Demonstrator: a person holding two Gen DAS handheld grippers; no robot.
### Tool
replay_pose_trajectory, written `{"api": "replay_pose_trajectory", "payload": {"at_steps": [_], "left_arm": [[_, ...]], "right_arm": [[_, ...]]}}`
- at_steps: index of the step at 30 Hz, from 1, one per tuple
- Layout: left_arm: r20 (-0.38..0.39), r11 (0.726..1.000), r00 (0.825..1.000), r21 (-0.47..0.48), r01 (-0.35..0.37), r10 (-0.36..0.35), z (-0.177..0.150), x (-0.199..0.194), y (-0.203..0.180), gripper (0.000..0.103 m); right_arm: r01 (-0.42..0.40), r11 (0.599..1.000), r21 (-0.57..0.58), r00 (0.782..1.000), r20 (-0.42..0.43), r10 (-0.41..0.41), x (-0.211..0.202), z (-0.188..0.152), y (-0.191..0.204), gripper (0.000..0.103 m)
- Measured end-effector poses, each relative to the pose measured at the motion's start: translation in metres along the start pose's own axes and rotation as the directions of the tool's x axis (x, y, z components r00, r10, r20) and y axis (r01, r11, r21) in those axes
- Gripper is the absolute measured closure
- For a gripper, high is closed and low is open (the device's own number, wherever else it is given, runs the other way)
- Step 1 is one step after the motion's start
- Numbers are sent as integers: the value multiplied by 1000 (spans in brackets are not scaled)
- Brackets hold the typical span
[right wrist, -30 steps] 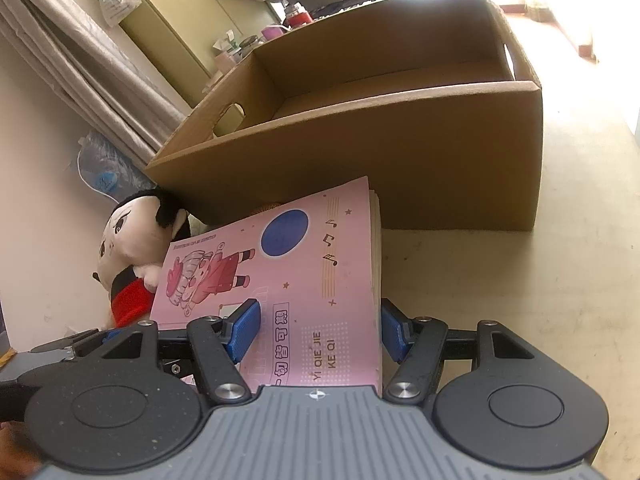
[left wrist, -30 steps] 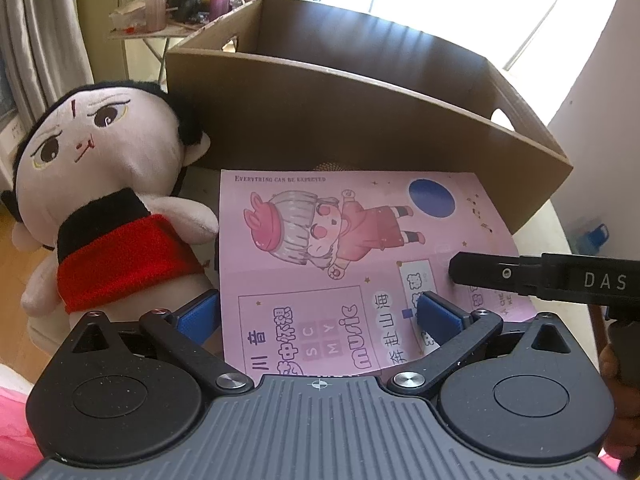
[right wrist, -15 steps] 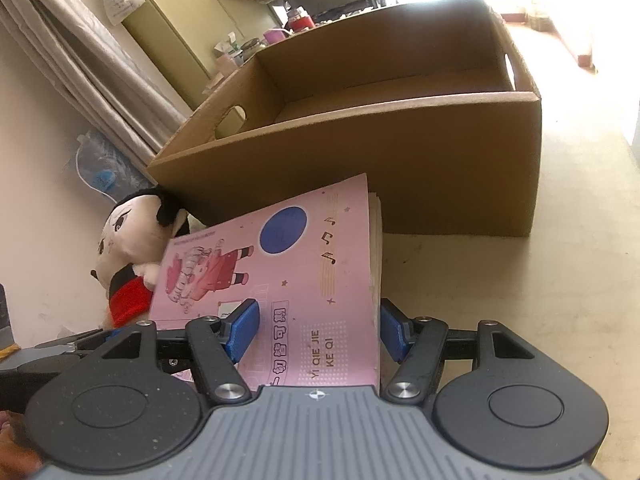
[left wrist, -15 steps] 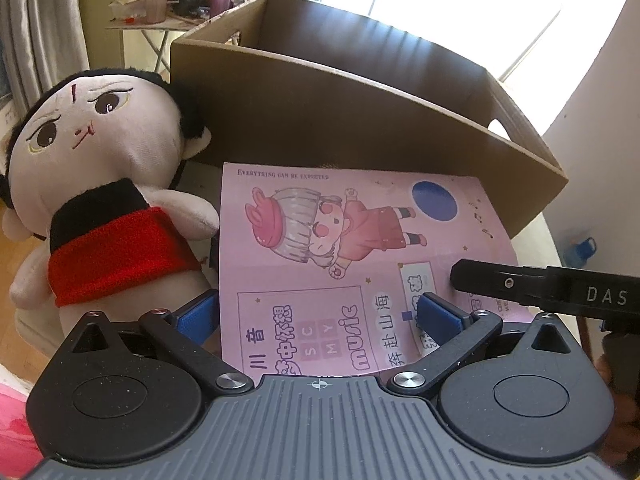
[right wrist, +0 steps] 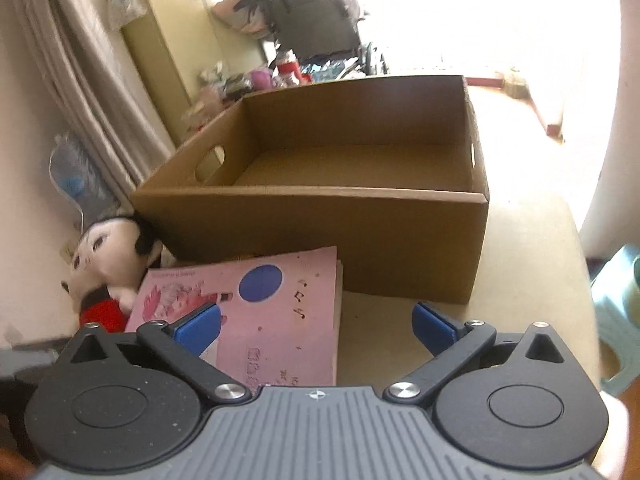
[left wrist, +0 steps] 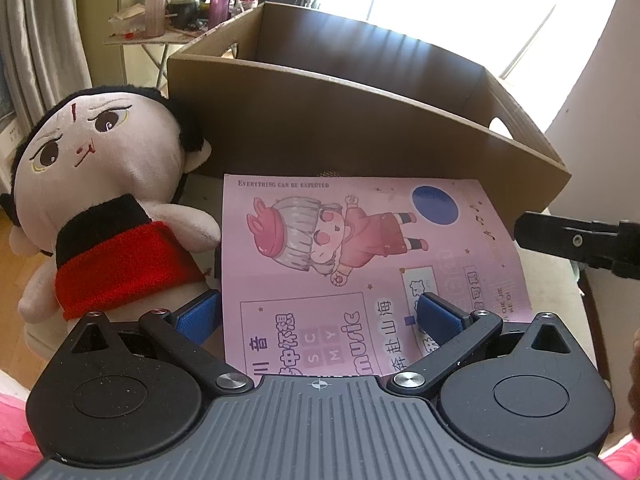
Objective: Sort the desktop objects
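The cardboard box (right wrist: 320,236) is the biggest thing before me, standing open-topped on the pale counter (right wrist: 532,264), with nothing to be seen on the part of its floor that shows and a hand slot cut in each end wall. Just left of it leans the plush doll (left wrist: 100,196), black-haired, in a red top, its head close to the box's near corner. The pink notebook (left wrist: 360,264) lies flat on the counter in front of the box's near wall, its left edge beside the doll's arm. My left claw (left wrist: 318,316) is spread wide over the notebook's near end, one blue pad at its left edge, the other above the cover. My right claw (right wrist: 316,326) is also spread wide, astride the notebook's right edge, pinching nothing.
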State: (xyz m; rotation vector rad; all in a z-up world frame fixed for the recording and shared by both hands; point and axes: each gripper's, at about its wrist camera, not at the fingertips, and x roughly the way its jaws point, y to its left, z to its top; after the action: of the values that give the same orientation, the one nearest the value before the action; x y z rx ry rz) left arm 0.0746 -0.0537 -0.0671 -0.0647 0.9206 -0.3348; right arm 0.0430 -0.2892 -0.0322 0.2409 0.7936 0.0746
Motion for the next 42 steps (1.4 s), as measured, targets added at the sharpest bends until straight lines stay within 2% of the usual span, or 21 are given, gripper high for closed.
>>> {"api": "replay_pose_trajectory", "payload": {"at_steps": [4,8,11,13,18,21,24,29,33,38,42], "left_arm": [[1,1000,1000,2,-1,1,0,0,-1,0],[3,1000,1000,2,-5,5,1,0,-2,0],[1,1000,1000,0,-5,5,1,1,-2,0],[0,1000,1000,-3,-5,5,1,1,-2,0],[0,1000,1000,0,-7,7,1,1,-2,0],[-1,1000,1000,4,-11,11,1,1,-2,0],[-2,1000,1000,5,-10,11,1,1,-2,0],[-10,1000,1000,-4,-3,3,1,1,1,0],[-8,1000,1000,3,0,0,1,2,1,0],[-12,1000,1000,18,-4,4,1,1,0,0],[-14,1000,1000,13,-2,2,0,2,0,0]], "right_arm": [[75,995,-69,997,-16,-77,3,2,6,0],[97,986,-139,994,-27,-101,4,4,11,0],[137,974,-183,990,-2,-140,1,4,15,0],[171,960,-223,985,55,-162,-5,4,20,0],[199,918,-343,976,158,-152,-16,2,37,0],[120,918,-378,984,171,-58,-21,4,39,0],[48,940,-338,987,163,8,-21,6,36,0],[18,975,-220,991,134,12,-14,4,23,1],[-36,998,-54,997,60,39,3,-5,2,12],[-113,982,151,993,-22,118,23,-16,-23,26],[-154,967,200,986,-35,165,31,-18,-28,33]]}}
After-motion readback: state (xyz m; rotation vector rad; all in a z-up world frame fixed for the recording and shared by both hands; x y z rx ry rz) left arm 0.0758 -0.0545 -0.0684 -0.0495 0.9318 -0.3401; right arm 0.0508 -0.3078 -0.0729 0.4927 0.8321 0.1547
